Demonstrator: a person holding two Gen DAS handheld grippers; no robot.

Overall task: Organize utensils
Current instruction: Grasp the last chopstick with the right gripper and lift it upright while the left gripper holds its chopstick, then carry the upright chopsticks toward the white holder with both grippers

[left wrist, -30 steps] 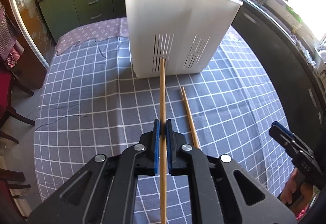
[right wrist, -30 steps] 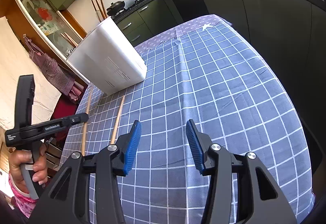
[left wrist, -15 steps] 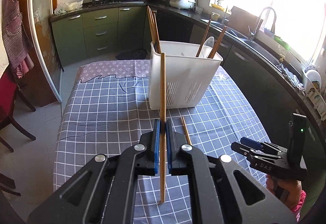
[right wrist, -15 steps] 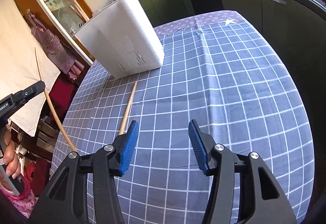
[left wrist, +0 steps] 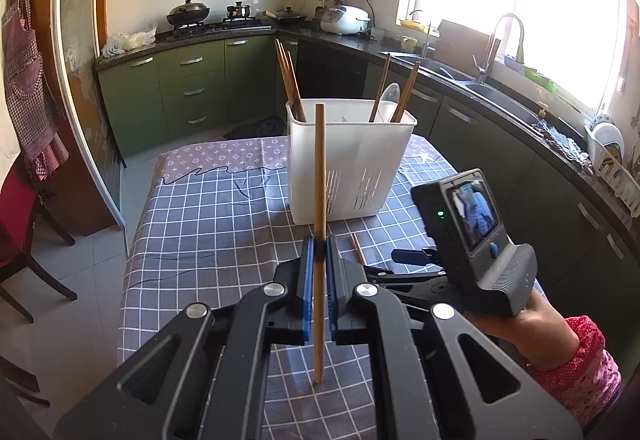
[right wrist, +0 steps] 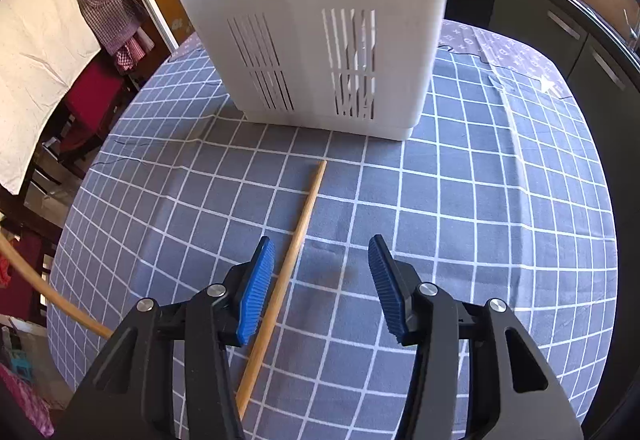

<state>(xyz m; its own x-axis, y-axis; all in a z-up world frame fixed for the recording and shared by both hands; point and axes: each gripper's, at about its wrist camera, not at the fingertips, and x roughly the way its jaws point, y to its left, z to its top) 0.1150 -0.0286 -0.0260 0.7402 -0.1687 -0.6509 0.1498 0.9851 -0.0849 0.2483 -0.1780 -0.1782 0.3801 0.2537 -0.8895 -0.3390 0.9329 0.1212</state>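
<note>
My left gripper (left wrist: 319, 246) is shut on a wooden chopstick (left wrist: 319, 175) and holds it upright above the table, in front of the white slotted utensil holder (left wrist: 348, 167). The holder has several chopsticks (left wrist: 288, 79) and a spoon standing in it. A second chopstick (right wrist: 294, 252) lies on the checked tablecloth (right wrist: 480, 224), pointing at the holder (right wrist: 320, 19). My right gripper (right wrist: 320, 280) is open low over that chopstick, which lies between the fingers, near the left pad (right wrist: 256, 292). The right gripper also shows in the left wrist view (left wrist: 412, 258).
The held chopstick curves in at the left edge of the right wrist view (right wrist: 44, 296). Red chairs (left wrist: 24, 236) stand left of the table. Green kitchen cabinets (left wrist: 188, 91) and a sink counter (left wrist: 500, 99) run behind and to the right.
My left gripper has risen and pulled back with its chopstick. My right gripper has swung left and moved in over the lying chopstick, closer to the holder, still open.
</note>
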